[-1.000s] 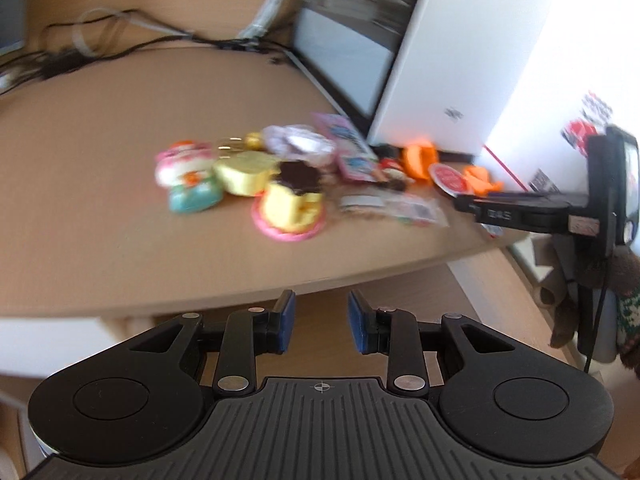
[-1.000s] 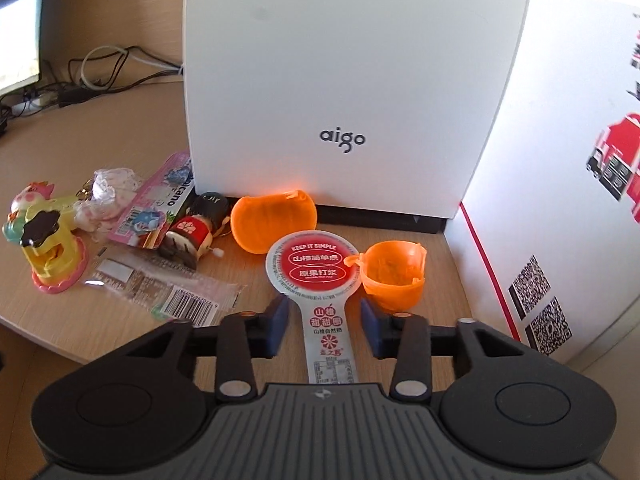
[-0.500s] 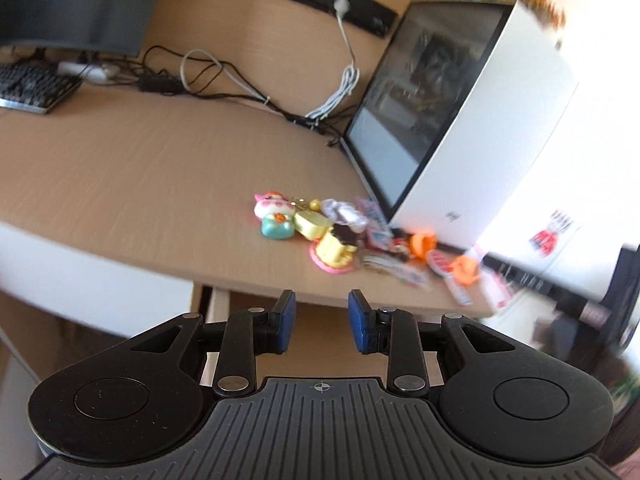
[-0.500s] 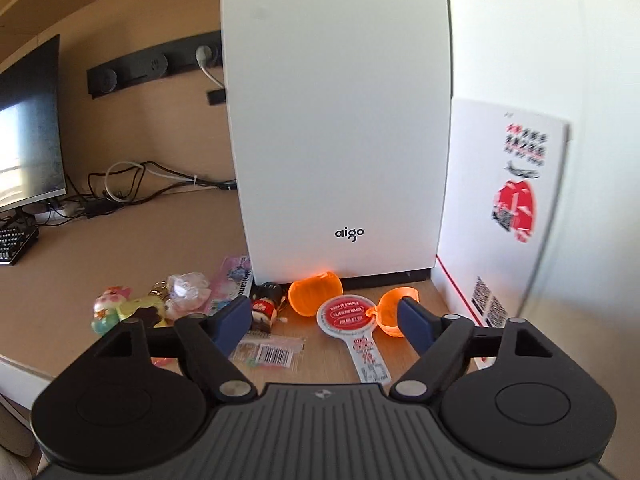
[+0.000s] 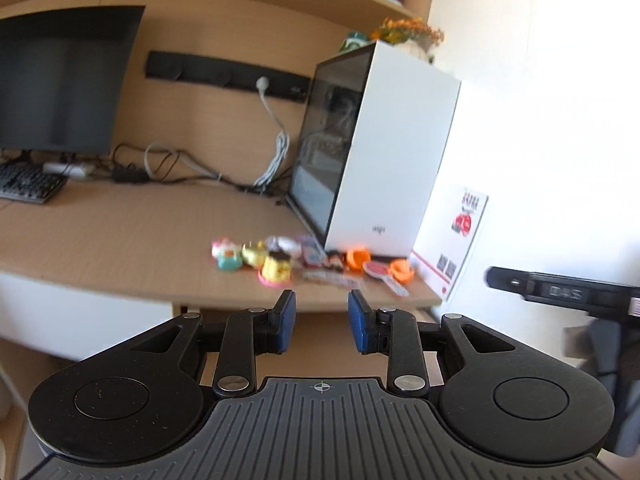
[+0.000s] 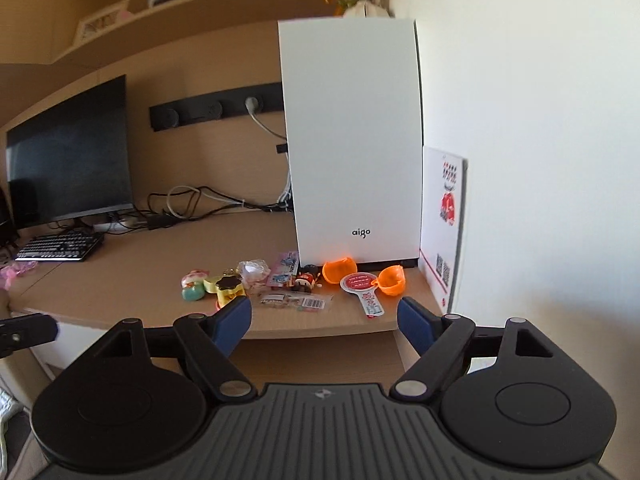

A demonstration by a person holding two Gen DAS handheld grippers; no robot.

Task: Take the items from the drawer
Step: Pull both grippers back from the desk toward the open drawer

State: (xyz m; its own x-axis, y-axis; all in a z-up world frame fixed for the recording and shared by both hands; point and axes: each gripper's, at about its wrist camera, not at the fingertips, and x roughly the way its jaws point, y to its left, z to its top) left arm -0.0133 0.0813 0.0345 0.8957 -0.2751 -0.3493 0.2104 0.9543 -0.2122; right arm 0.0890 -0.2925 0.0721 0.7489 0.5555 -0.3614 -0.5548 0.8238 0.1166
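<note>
Several small items lie in a row on the wooden desk (image 6: pixel 132 276) in front of a white computer case (image 6: pixel 352 140): pastel toys (image 6: pixel 208 284), a barcoded packet (image 6: pixel 296 301), a red-and-white paddle-shaped packet (image 6: pixel 360 288) and two orange capsule halves (image 6: pixel 339 270). The same row of pastel toys (image 5: pixel 256 258) is blurred in the left wrist view. My right gripper (image 6: pixel 324 316) hangs wide open, back from the desk's front edge and holding nothing. My left gripper (image 5: pixel 322 322) stands with a narrow gap between its blue pads, also bare. No drawer shows clearly.
A dark monitor (image 6: pixel 68 160), a keyboard (image 6: pixel 60 246) and tangled cables (image 6: pixel 188 204) occupy the back left of the desk. A white card with QR codes (image 6: pixel 444 224) leans on the wall at the right. Shelves run above. The right gripper's body (image 5: pixel 560 292) shows at the left view's right edge.
Both grippers have pulled back and risen away from the desk. The right gripper's jaws, narrow around the red-and-white packet a second ago, have spread wide, leaving the packet on the desk.
</note>
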